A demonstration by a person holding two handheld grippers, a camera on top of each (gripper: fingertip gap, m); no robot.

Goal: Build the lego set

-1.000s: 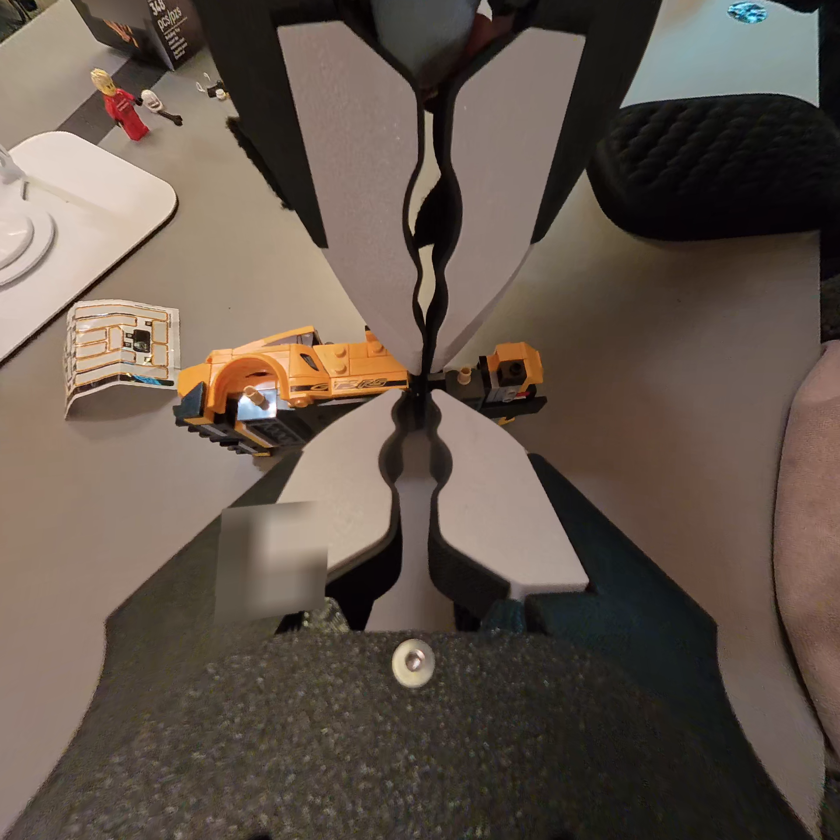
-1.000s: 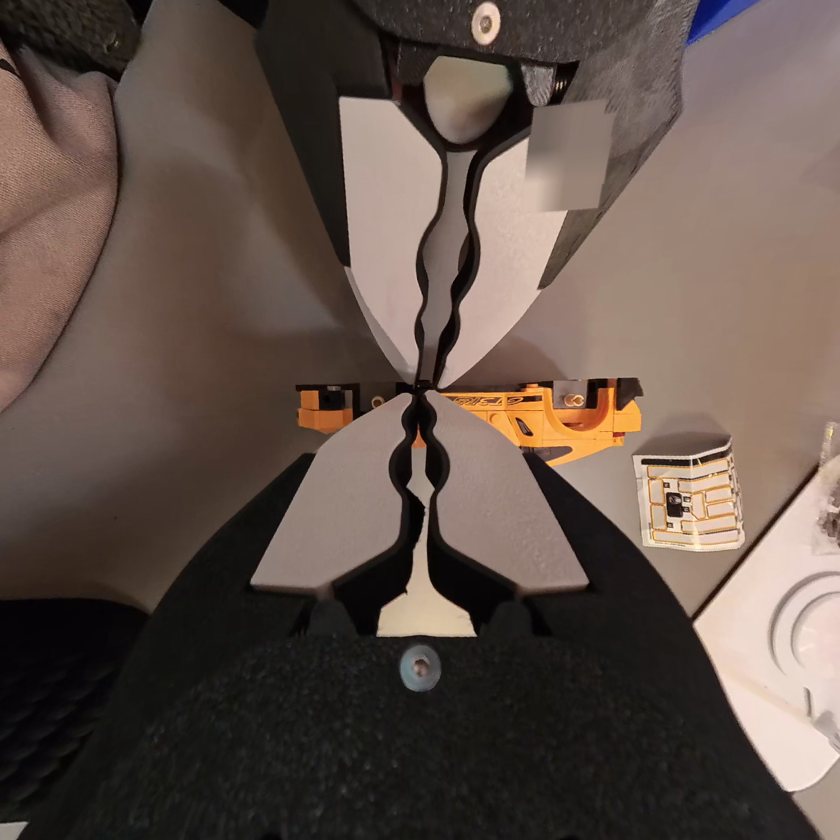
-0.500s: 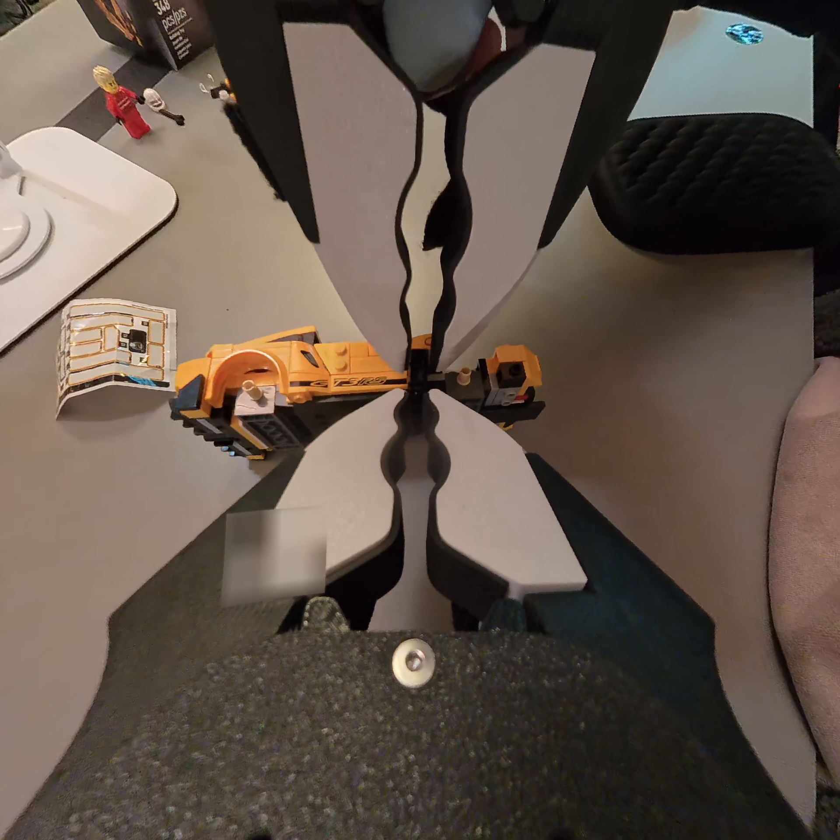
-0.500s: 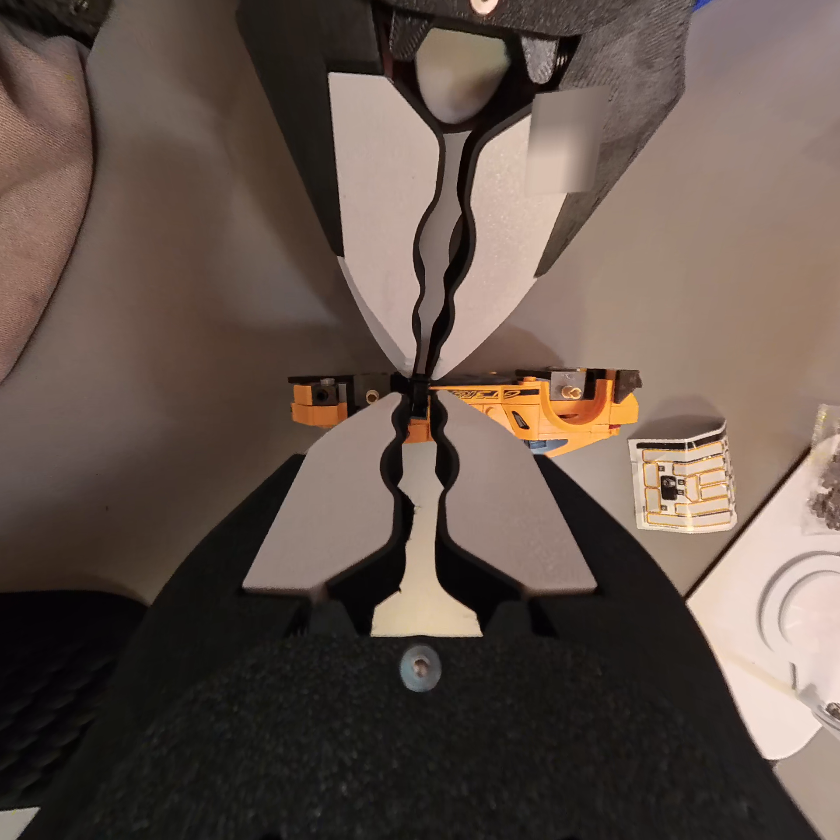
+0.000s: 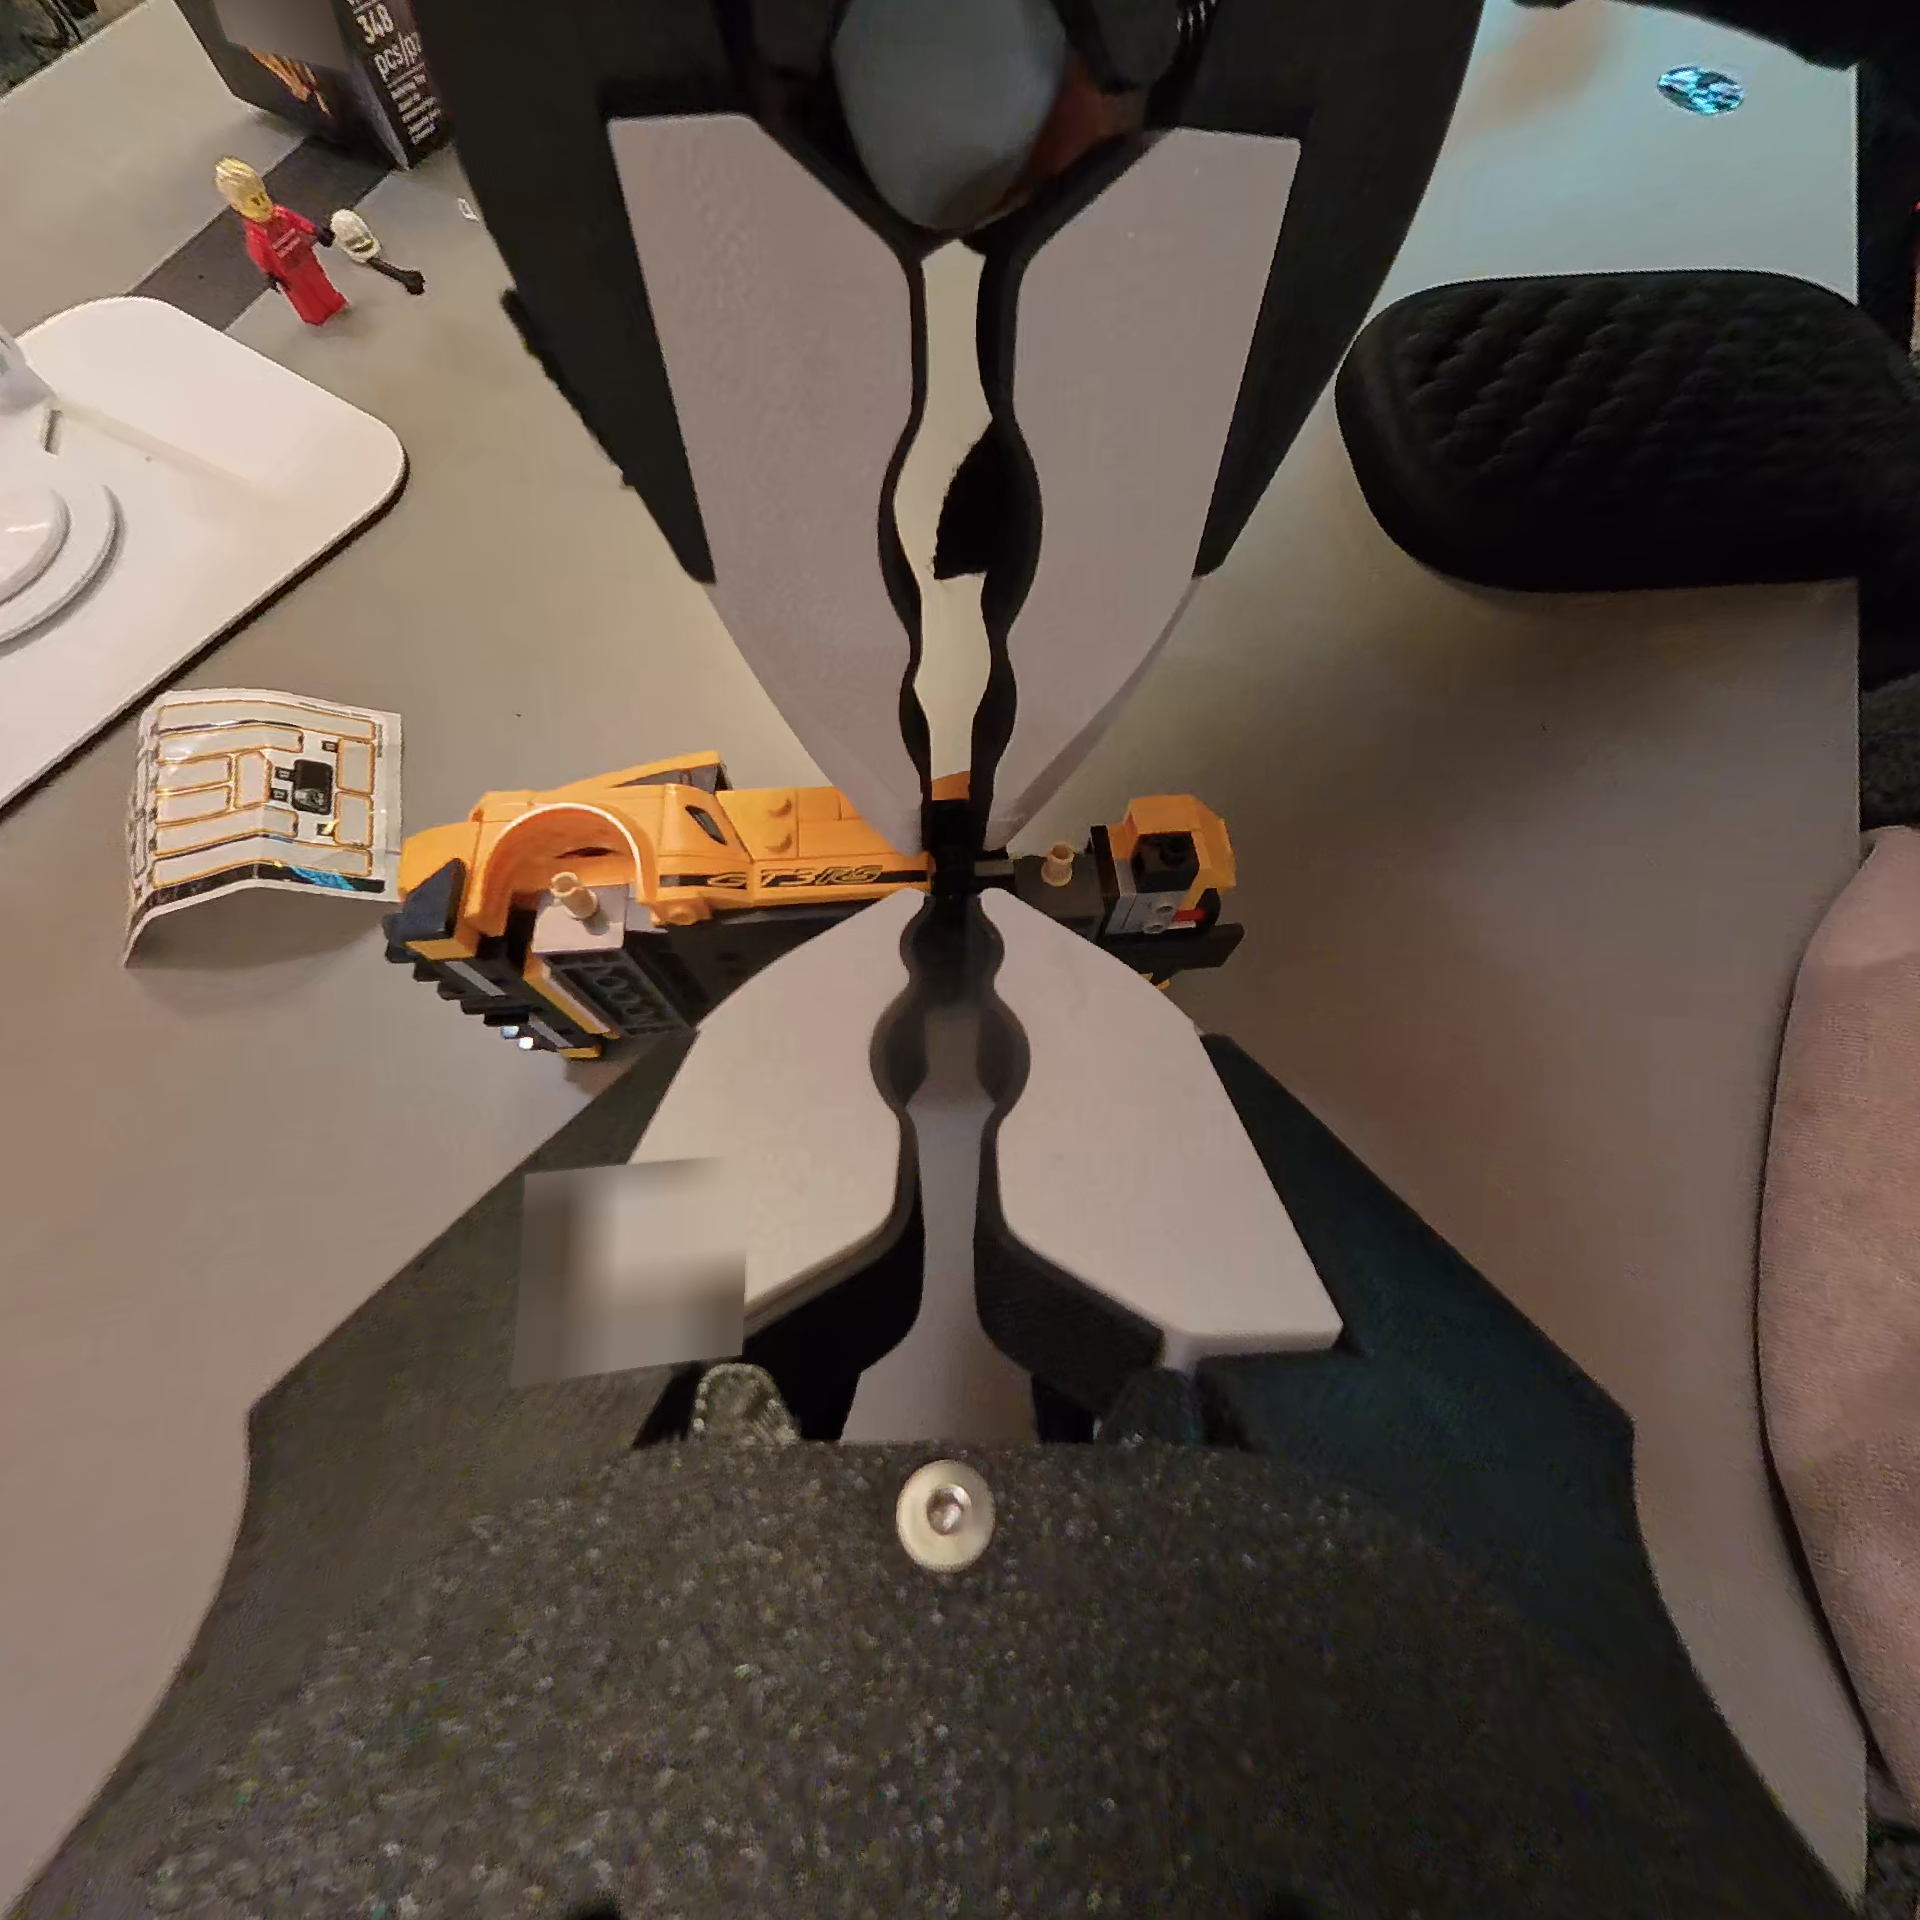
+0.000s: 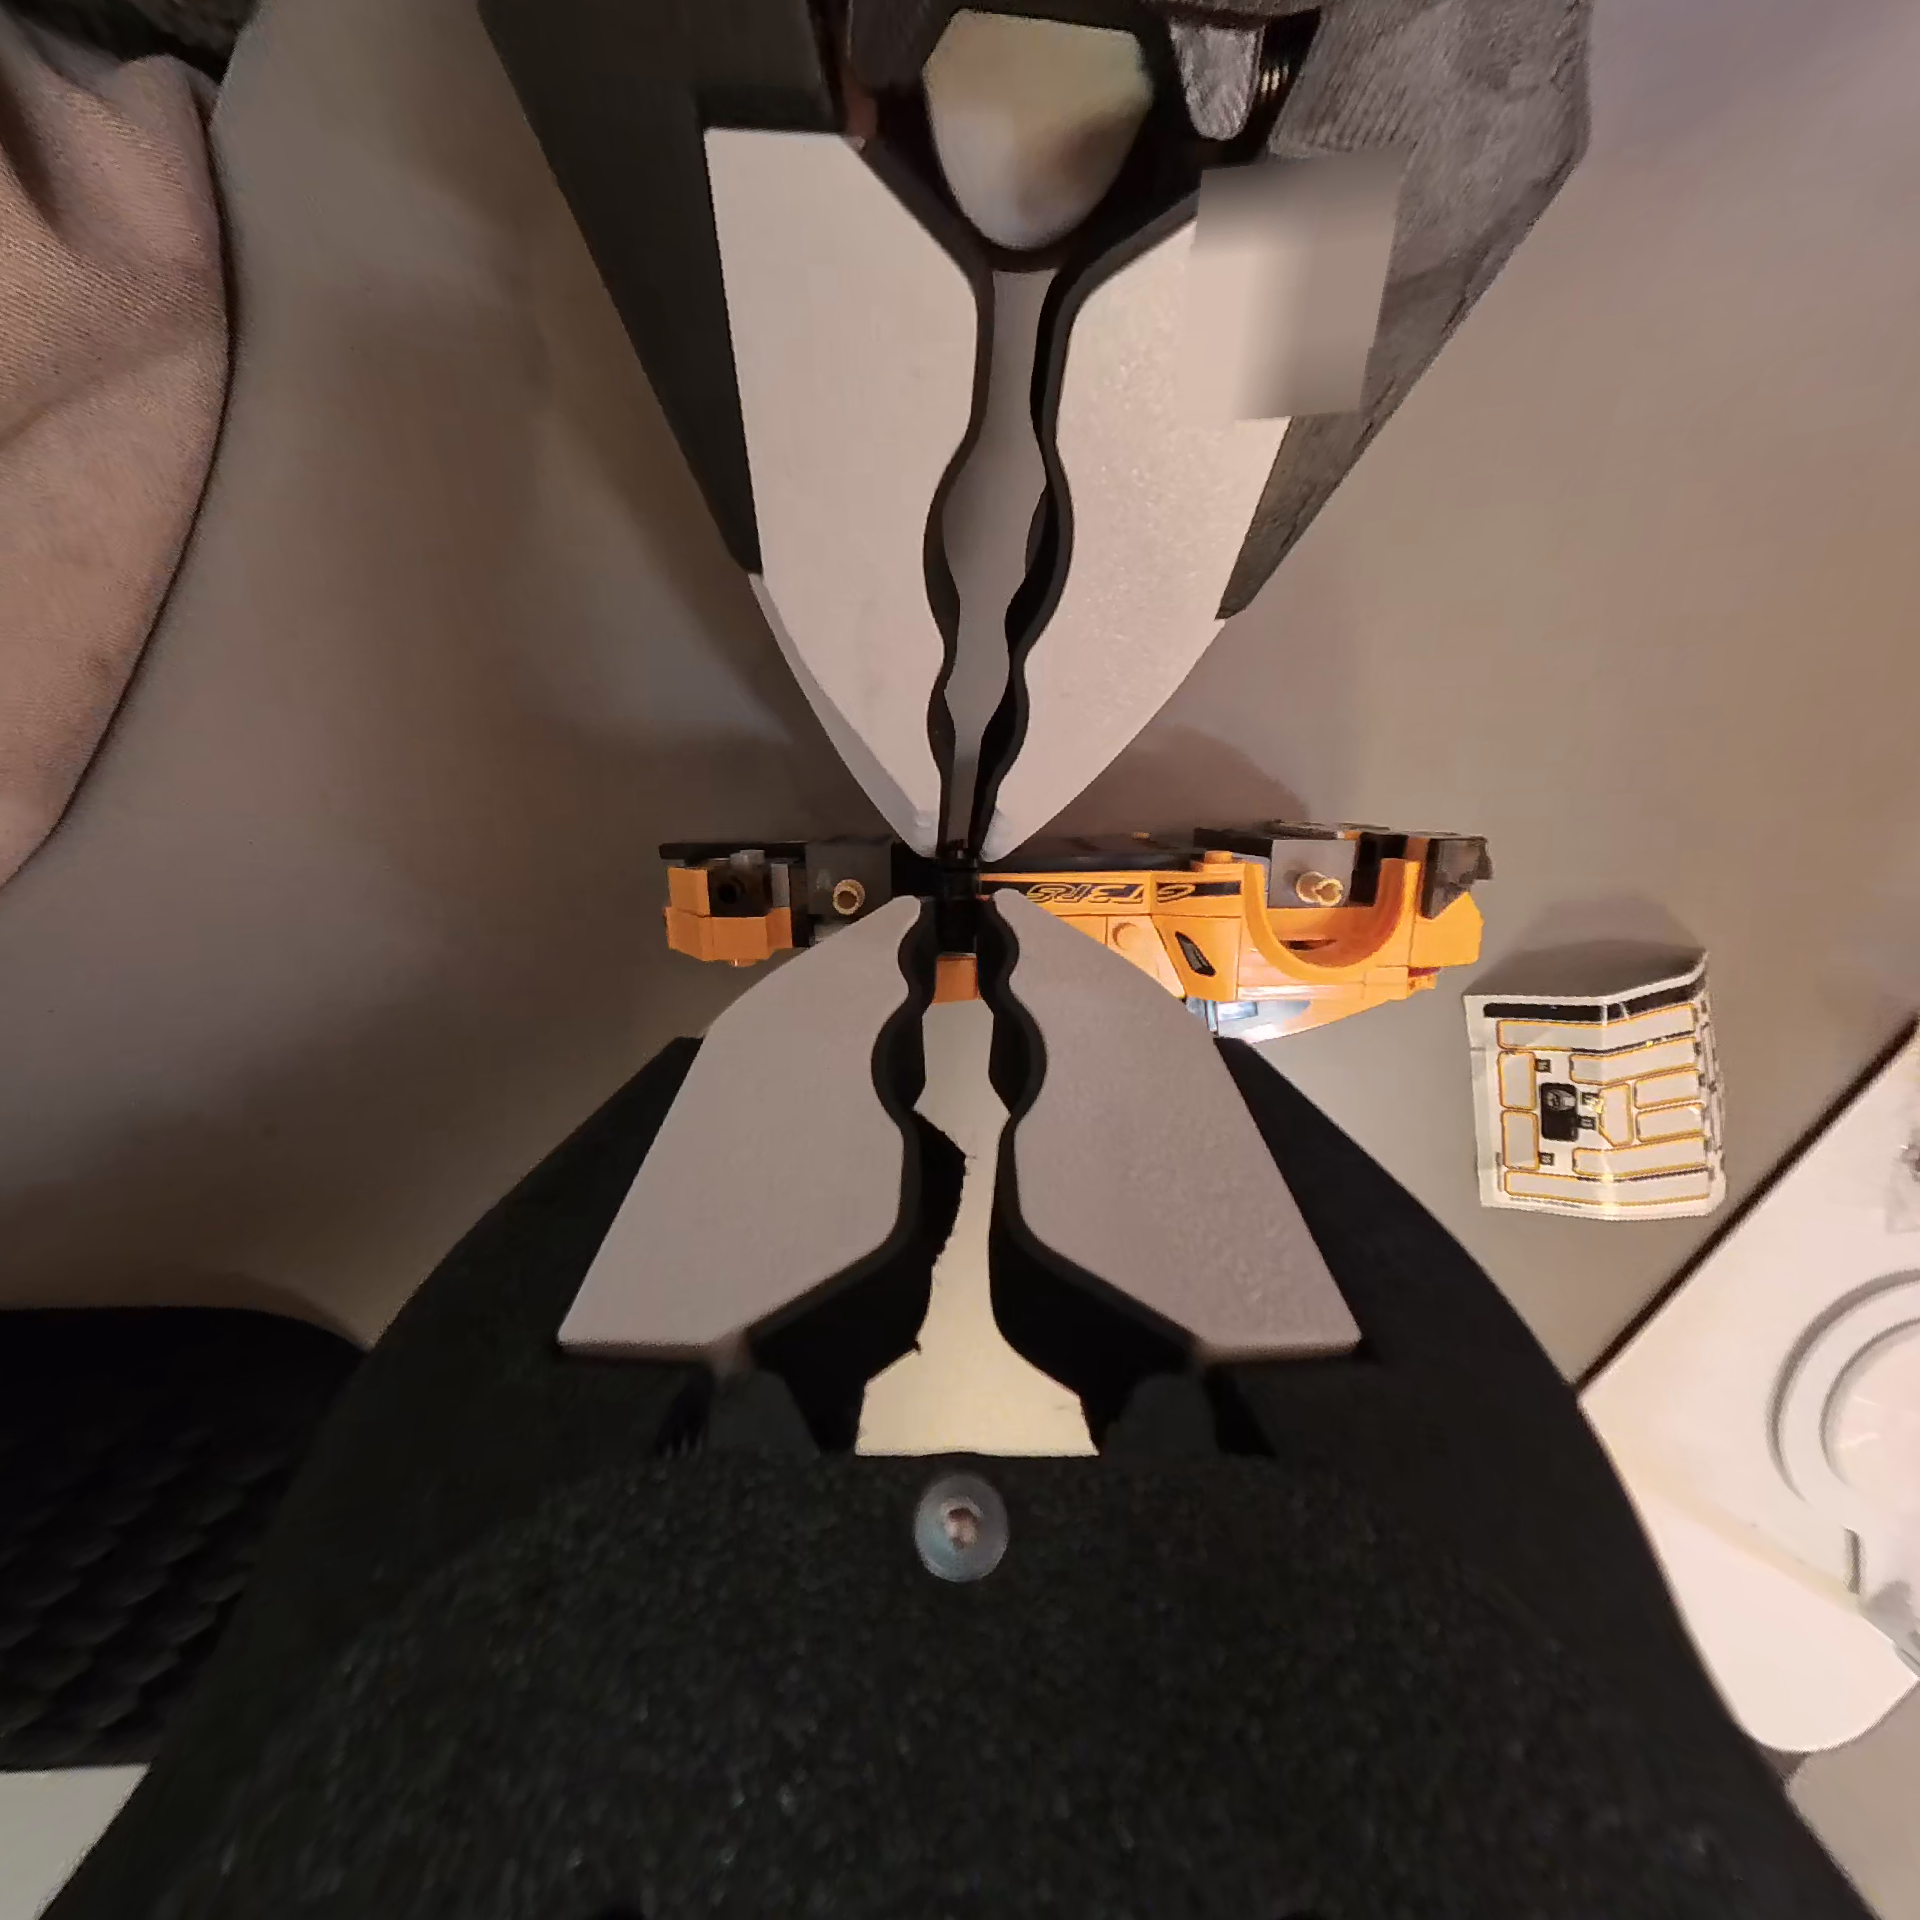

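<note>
Left wrist view: the left tongs (image 5: 954, 896) pinch a small black piece in the middle of the orange and black toy brick car (image 5: 665, 873). The right tongs (image 5: 951, 805) come from the far side and pinch the same spot. The car is just above the grey surface (image 5: 312, 1091). A curled sticker sheet (image 5: 260, 810) lies beside it, a white flat stand (image 5: 208, 447) farther left, and a little red toy figure (image 5: 281, 244) far back.

Right wrist view: the right tongs (image 6: 954, 914) are narrow, squeezing the car (image 6: 1299, 914) in its middle, tip to tip with the left tongs (image 6: 961, 831). The sticker sheet (image 6: 1595, 1086) lies to the right.
</note>
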